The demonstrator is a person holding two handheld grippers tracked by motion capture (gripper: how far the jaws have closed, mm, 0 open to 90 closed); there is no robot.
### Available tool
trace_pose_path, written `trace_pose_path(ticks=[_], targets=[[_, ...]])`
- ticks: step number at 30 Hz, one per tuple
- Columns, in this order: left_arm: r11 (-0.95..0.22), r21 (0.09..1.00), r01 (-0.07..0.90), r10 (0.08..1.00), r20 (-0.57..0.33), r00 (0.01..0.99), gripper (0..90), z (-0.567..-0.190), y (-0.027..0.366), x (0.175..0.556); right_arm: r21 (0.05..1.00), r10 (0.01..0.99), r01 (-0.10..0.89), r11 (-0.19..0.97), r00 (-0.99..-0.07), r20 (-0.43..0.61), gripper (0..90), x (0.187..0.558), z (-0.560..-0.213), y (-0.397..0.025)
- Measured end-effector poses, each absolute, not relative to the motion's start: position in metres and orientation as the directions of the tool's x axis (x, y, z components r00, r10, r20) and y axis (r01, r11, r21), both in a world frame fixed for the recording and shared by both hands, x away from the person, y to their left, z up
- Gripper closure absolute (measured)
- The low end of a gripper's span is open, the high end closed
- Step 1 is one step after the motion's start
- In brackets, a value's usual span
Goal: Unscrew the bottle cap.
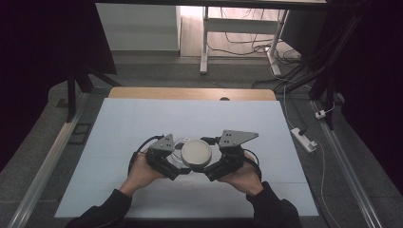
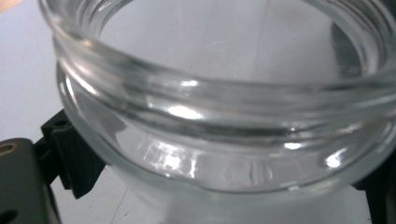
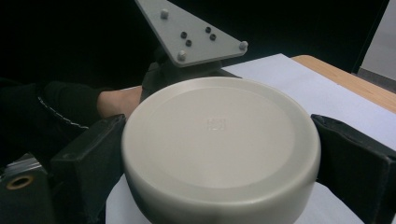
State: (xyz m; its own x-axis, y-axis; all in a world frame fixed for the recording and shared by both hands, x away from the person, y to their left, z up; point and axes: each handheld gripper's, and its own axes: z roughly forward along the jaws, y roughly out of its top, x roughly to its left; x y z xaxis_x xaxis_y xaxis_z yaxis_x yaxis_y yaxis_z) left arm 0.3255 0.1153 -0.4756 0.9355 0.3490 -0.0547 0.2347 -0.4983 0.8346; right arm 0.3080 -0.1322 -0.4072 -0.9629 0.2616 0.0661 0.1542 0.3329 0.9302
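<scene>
We hold the glass jar [image 2: 224, 140] near the front edge of the desk [image 1: 142, 118], between the jaws of the left gripper [image 1: 167, 160], while the right gripper [image 1: 219, 167] pinches its white lid [image 3: 219, 140], which we should keep level; nothing blocks us.

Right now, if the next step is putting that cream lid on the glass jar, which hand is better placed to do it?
Probably the right. The right gripper already has its fingers clamped on the cream lid. The left gripper holds the open glass jar, so it can only steady it.
</scene>
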Motion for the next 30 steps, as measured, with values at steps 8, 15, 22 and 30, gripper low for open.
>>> trace_pose_path(ticks=[8,15,22,30], targets=[[-0.478,0.842,0.251,0.383,-0.057,0.922,7.7,-0.472,0.12,0.33,0.93,0.27,0.146,0.337,-0.961,0.053,7.2,0.302,-0.408,-0.132],[-0.469,0.845,0.257,0.408,-0.051,0.912,7.7,-0.468,0.124,0.336,0.934,0.279,0.142,0.326,-0.959,0.049,7.2,0.296,-0.409,-0.134],[-0.462,0.848,0.258,0.419,-0.048,0.907,7.7,-0.466,0.123,0.343,0.938,0.296,0.145,0.316,-0.954,0.048,7.2,0.288,-0.412,-0.138],[-0.458,0.85,0.259,0.424,-0.047,0.904,7.7,-0.465,0.121,0.352,0.935,0.315,0.147,0.322,-0.948,0.04,7.2,0.283,-0.42,-0.14]])
